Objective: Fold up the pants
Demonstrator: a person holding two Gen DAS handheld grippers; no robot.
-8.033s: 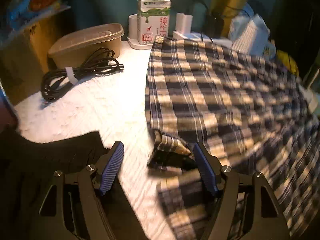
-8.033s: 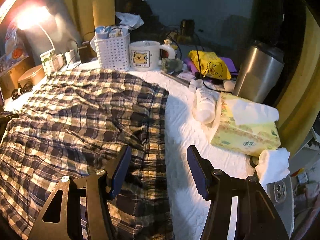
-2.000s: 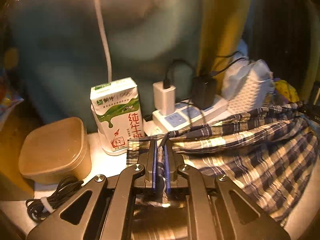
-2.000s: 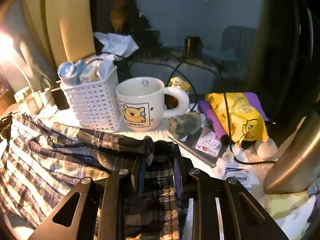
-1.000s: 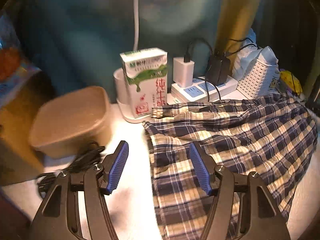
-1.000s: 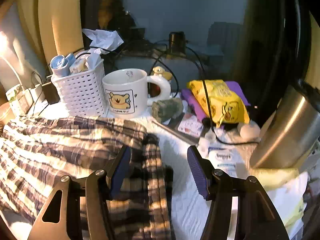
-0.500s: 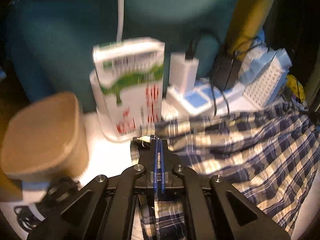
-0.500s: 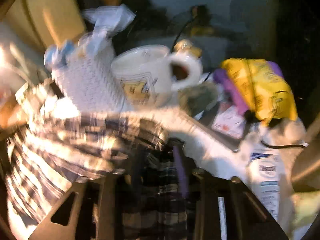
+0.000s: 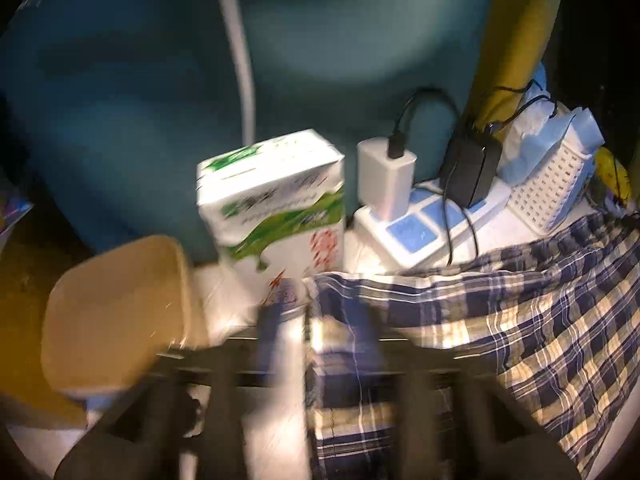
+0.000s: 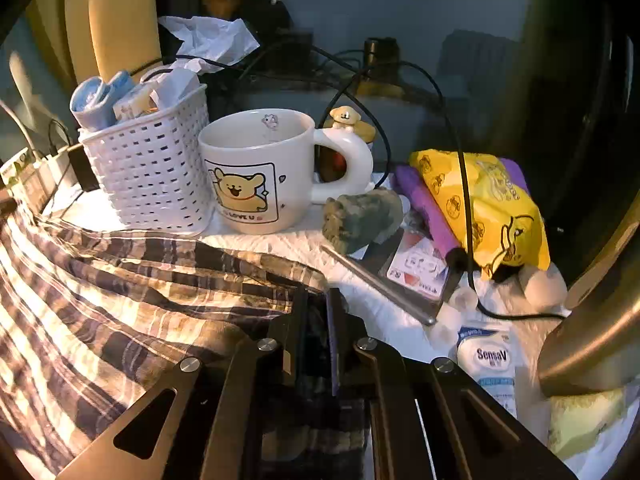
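The plaid pants (image 9: 540,320) lie across the white table, dark blue and cream checks. In the left wrist view my left gripper (image 9: 316,344) is heavily blurred at the pants' far left corner, just in front of the milk carton (image 9: 276,208); its jaws look parted around the fabric edge, but the blur hides how far. In the right wrist view my right gripper (image 10: 318,336) is shut on the pants' (image 10: 140,292) far right corner, with dark fabric pinched between its pads, just in front of the bear mug (image 10: 260,168).
Left view: tan lidded box (image 9: 116,312), power strip with chargers (image 9: 424,216), white basket (image 9: 548,188). Right view: white basket (image 10: 148,172), rock-like lump (image 10: 360,216), yellow packet (image 10: 488,208), steel flask (image 10: 592,320), wipes pack (image 10: 488,360), trailing black cables.
Half a second ago my left gripper was shut on the corner; now it is blurred and looks partly parted. My right gripper has steadied, still clamped on its corner near the mug.
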